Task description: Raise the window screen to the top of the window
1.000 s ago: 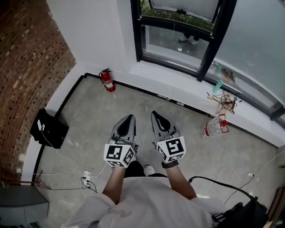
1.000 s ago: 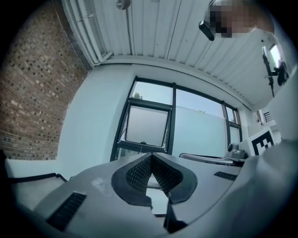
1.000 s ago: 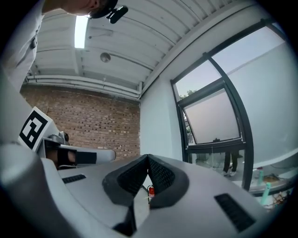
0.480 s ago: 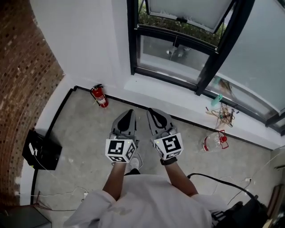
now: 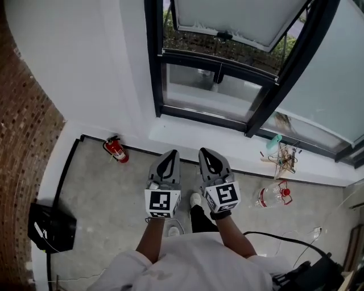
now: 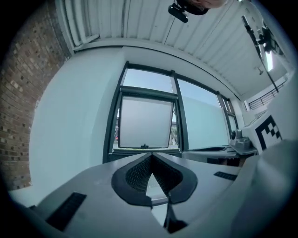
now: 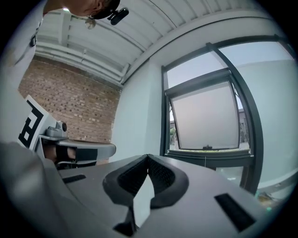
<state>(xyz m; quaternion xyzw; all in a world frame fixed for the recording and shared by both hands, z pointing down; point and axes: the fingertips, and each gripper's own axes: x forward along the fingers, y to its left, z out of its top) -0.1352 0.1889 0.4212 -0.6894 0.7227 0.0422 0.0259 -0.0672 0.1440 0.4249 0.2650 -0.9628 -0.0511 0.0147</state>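
Both grippers are level, side by side and apart, over the floor (image 5: 114, 193).

Left gripper (image 5: 169, 154): fingers clenched, tips meeting, nothing between them.

Right gripper (image 5: 206, 153): fingers likewise clenched and empty.

A black case (image 5: 51, 227) lies on the floor well behind and left of the left fingers. A red fire extinguisher (image 5: 115, 149) stands left of the left fingers, at the foot of the white wall. A plastic bottle (image 5: 272, 195) with a red cap lies on the floor right of the right fingers.

The white sill (image 5: 187, 133) runs ahead of both sets of fingertips, untouched.

The dark-framed window (image 5: 152, 68) rises beyond the sill.

The window screen (image 5: 227, 17) is a pale panel ahead of and above the fingers, well apart from them. Its lower edge carries a small dark handle at the middle and sits just above a dark cross rail. A strip of greenery shows between edge and rail.
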